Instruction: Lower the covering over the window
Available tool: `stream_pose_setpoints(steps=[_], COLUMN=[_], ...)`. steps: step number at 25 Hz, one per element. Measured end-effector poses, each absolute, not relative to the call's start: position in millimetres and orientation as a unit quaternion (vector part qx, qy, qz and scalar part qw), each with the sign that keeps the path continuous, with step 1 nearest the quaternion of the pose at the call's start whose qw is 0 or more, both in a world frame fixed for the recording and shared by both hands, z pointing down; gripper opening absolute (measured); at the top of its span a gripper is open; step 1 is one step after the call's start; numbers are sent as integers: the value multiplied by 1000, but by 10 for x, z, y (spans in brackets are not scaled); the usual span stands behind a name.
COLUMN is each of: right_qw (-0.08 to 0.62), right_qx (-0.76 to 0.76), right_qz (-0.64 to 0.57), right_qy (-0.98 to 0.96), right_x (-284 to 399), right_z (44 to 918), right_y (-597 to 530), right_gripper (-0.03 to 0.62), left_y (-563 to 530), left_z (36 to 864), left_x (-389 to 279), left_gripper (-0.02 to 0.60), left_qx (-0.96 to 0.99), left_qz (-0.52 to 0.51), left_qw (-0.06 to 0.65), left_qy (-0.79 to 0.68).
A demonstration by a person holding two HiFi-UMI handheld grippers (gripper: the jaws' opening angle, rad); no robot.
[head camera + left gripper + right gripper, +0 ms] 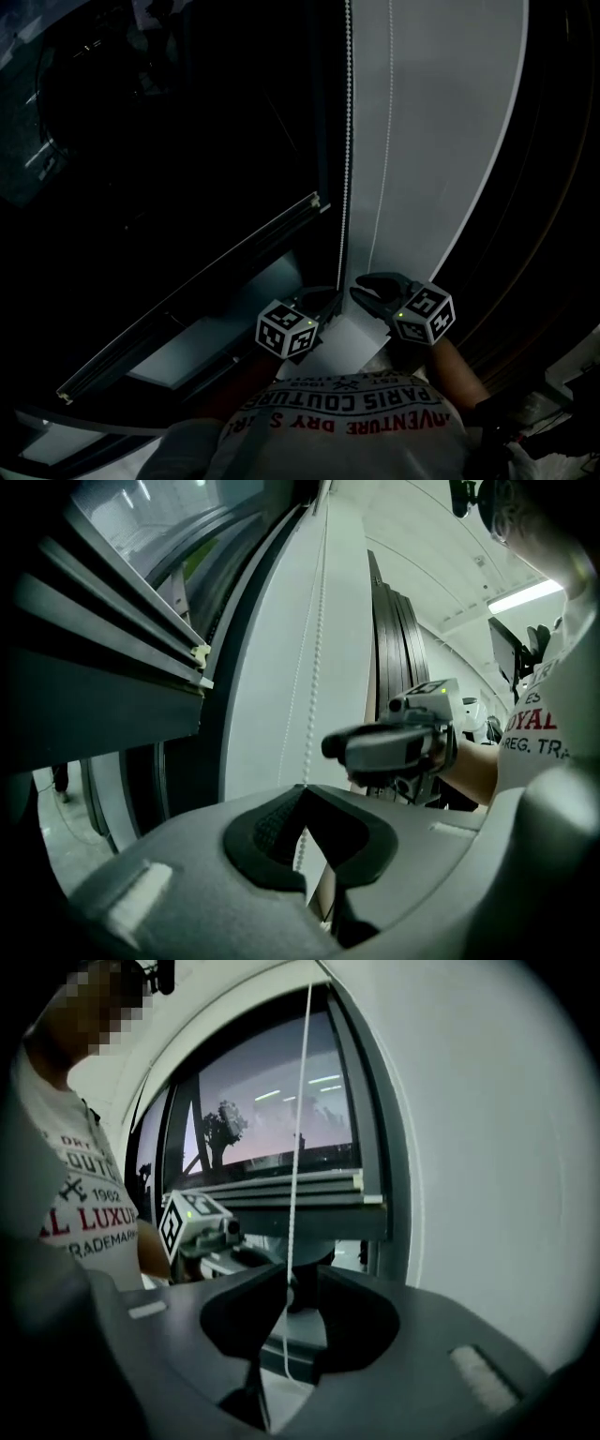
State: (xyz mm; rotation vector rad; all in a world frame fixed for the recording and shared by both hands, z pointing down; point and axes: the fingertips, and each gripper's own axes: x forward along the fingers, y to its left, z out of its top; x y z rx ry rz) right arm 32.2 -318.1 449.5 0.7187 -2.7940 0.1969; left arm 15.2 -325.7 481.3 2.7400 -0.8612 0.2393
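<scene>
Lowering looks half done, the covering's rail [328,1206] mid-frame and glass still bare; left hand-held gripper [302,791] clamps the bead cord [321,649], right hand-held gripper [302,1277] gapes around it.

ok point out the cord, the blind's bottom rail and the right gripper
cord [315,667], left gripper view, middle of the bead run
bottom rail [337,1221], right gripper view, on its broad dark face
right gripper [302,1269], right gripper view, midway between its fingertips
</scene>
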Motion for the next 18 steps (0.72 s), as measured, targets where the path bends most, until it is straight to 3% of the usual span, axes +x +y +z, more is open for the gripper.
stream_pose_setpoints(steps=[5, 11, 14, 16, 18], right_qw=[64, 65, 67, 63, 52], right_qx=[237, 224, 233, 237, 236], right_qz=[35, 13, 17, 26, 32], right_qy=[-969, -972, -970, -969, -970], right_x=[221, 71, 27, 26, 35], right_z=[3821, 3622, 3625, 3641, 3637], right_y=[-3226, -3289, -3324, -3331, -3317], right_gripper=[114, 120, 88, 17, 11], left_y=[-3227, -3213, -3195, -3196, -3195], left_z=[4790, 4780, 4770, 4764, 4761], left_x=[201, 243, 246, 240, 239], left_gripper=[8, 8, 8, 8, 8], left_qx=[945, 947, 948, 949, 949], left_qz=[83, 79, 72, 67, 64], left_qw=[129, 129, 130, 131, 130], left_qy=[-290, -285, -280, -280, -279])
